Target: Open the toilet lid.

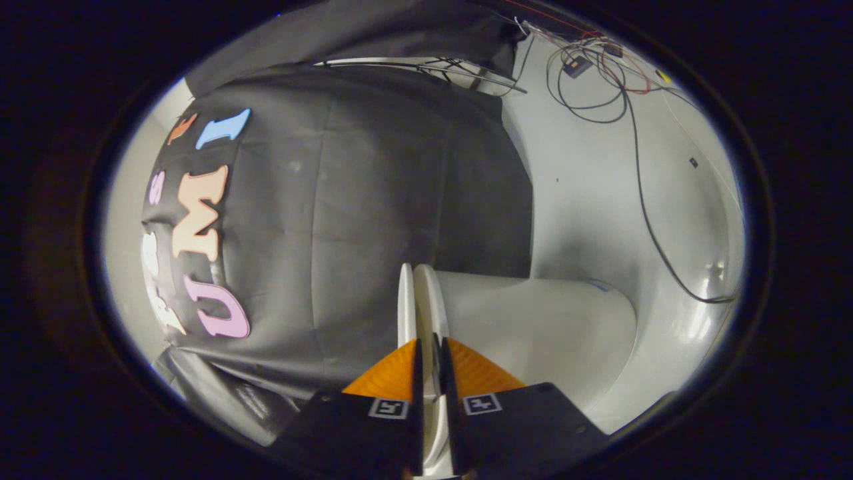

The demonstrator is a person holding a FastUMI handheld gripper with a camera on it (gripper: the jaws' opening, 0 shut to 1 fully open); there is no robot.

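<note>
The view is rolled on its side, so the white toilet (533, 327) lies sideways just beyond the fingers. Its lid (426, 300) shows edge-on as a thin white rim, with a second thin white layer (405, 300) right beside it. The rim runs down into the narrow gap of my gripper (430, 363). Both fingers press on it, one against each face. The bowl's body bulges away from the rim on the side towards the floor. The part of the rim nearest me is hidden between the fingers.
A black cloth wall (373, 200) hangs behind the toilet. The pale floor (586, 167) carries loose black and red cables (640, 187) and a small box (576, 65). A folded metal stand (433, 67) lies at the wall's foot.
</note>
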